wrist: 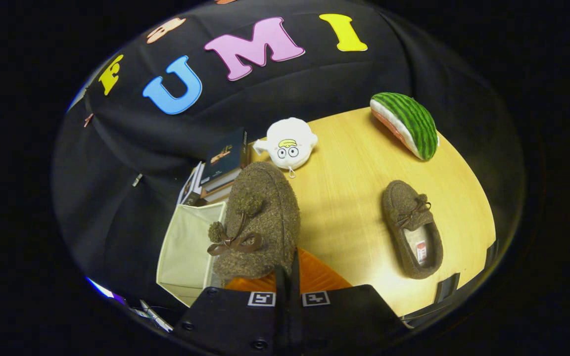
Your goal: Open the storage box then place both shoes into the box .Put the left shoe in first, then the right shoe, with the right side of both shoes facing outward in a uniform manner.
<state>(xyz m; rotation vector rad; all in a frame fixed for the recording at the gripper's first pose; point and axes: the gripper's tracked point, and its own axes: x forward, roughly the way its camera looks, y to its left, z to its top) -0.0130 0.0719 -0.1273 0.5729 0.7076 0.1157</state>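
A brown fuzzy shoe (258,217) with a bow and pompoms hangs just ahead of my gripper (287,271), which is shut on the rim at its heel end. Its toe points away from me. The shoe is held over the near right edge of the open cream storage box (186,247), whose inside shows to the left of it. The second brown shoe (413,235) lies on the wooden table (349,198) to the right, opening up and toe pointing away.
A stack of books (223,165) stands just beyond the box. A white plush toy (290,143) and a watermelon-slice plush (406,123) sit at the far side of the table. Bare tabletop lies between the two shoes.
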